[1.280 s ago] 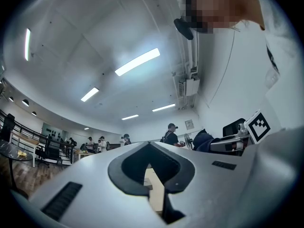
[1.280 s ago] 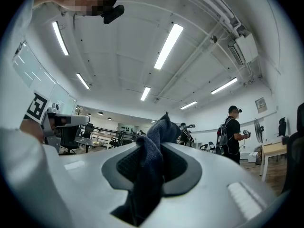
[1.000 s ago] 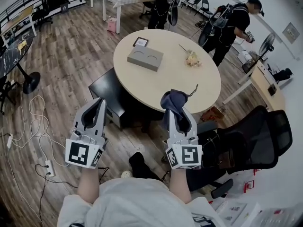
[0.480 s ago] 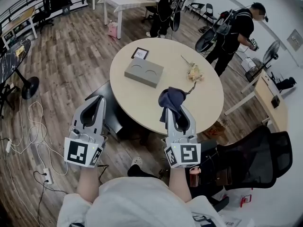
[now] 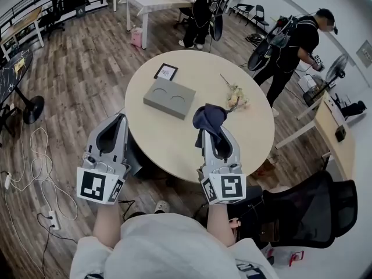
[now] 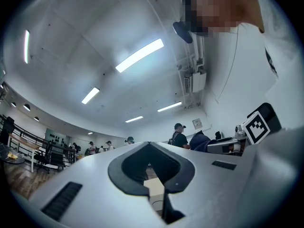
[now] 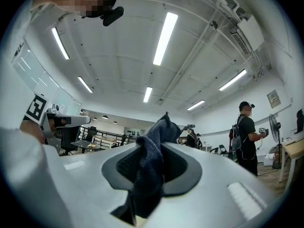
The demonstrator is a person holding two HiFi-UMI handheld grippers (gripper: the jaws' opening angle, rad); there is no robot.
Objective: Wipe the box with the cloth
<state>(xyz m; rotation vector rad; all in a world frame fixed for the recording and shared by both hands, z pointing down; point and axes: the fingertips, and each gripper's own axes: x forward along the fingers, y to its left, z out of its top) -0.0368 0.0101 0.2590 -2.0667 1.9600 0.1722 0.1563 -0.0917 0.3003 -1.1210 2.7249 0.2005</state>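
Closer to the table (image 5: 174, 141) than a second ago, with the box (image 5: 169, 97) now lower in the head view, flat at eleven o'clock from the right tongs (image 5: 213, 133). Holds the cloth (image 5: 209, 118) clamped in the right tongs, bunched above the tips and clear of the box; carries the left tongs (image 5: 120, 118) closed on nothing at nine o'clock. Could shove the unbraced box toward the picture frame (image 5: 166, 72) at its twelve o'clock, if wiped one-handed.

Grey box (image 5: 169, 98) flat; dark cloth (image 5: 209, 118) bunched
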